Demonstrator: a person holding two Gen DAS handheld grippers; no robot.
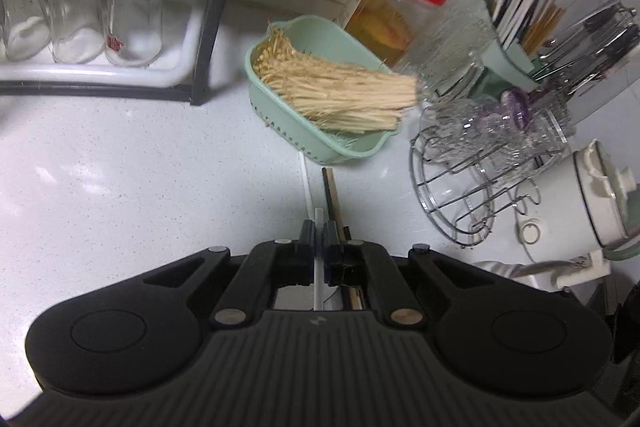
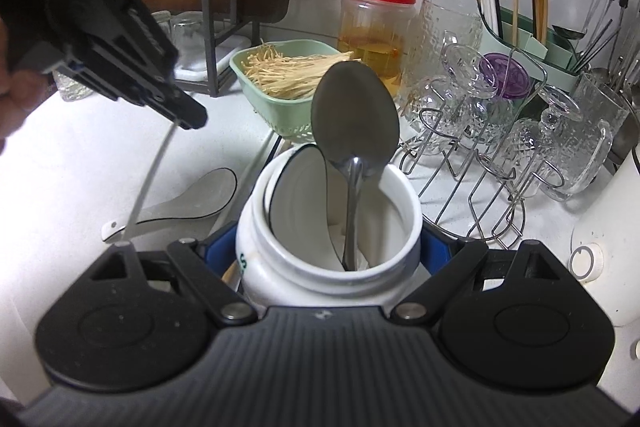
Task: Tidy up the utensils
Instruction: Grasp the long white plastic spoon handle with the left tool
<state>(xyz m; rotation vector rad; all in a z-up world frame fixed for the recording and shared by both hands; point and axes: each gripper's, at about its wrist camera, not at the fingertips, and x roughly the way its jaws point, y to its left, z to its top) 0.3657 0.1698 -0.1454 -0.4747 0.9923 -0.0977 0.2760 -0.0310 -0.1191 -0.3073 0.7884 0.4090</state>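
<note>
My left tongs [image 1: 319, 233] are clenched on a thin white chopstick [image 1: 318, 267], lifted off the speckled counter [image 1: 120, 167]. My right tongs [image 2: 328, 255] grasp a round white ceramic jar [image 2: 280, 267] holding a steel spoon [image 2: 355, 115]. Only the right view shows a white ceramic spoon [image 2: 188, 199] lying on the counter; only the left shows dark chopsticks [image 1: 332, 195] there.
</note>
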